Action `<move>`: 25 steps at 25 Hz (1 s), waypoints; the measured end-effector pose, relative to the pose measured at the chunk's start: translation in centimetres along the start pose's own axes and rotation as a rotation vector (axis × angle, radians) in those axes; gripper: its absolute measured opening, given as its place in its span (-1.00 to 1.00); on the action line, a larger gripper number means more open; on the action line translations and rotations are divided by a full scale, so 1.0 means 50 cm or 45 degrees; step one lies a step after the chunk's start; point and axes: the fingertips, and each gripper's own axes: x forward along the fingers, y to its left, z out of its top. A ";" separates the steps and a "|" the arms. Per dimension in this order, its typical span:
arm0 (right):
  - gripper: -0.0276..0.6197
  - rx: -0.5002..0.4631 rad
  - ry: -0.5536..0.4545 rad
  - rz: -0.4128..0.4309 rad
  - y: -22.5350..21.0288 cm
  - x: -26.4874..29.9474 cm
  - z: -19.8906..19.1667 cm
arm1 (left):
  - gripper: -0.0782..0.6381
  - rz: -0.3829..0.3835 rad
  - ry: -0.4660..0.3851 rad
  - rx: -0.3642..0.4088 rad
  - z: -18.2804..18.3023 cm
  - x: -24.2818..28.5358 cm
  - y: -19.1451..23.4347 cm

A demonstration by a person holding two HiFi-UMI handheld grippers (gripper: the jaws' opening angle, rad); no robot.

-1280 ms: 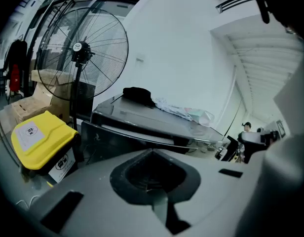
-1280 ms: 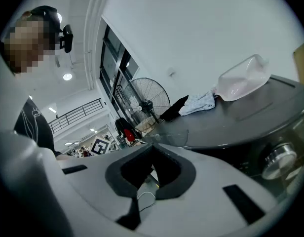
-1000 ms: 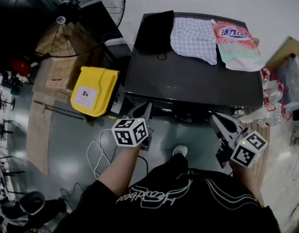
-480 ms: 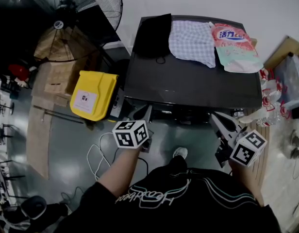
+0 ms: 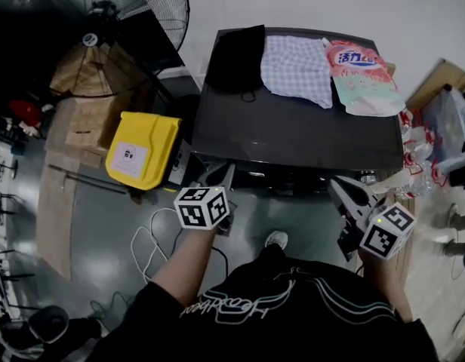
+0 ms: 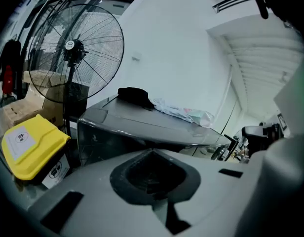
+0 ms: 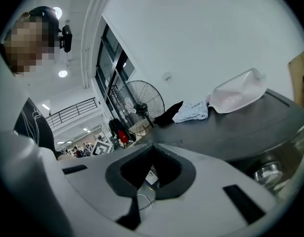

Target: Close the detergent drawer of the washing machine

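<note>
Stands square to the front edge of the washing machine [image 5: 293, 130], one shoe [image 5: 276, 238] on the grey floor just below it. Holds the left gripper [image 5: 229, 172] pinched fully together on nothing, tip aimed at the front edge near the left corner, not touching. Holds the right gripper [image 5: 337, 183] likewise pressed tip to tip and empty, just short of the front edge toward the right corner. Cannot pick out the detergent drawer: somewhere on the front face, out of sight under the overhanging top. Has open floor between the two tongs. Meets a tighter left side: a yellow bin [image 5: 140, 151] close beside the machine, a white cable [image 5: 151, 240] looped on the floor. Finds a black cloth [image 5: 238, 51], a checked cloth [image 5: 297, 65] and a pink pouch [image 5: 362, 74] far back on the lid, well clear of the front edge.
</note>
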 end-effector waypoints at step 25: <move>-0.83 -0.280 -0.032 0.458 0.317 -0.232 -0.044 | -0.72 -0.338 -0.265 0.094 0.003 -0.433 -0.461</move>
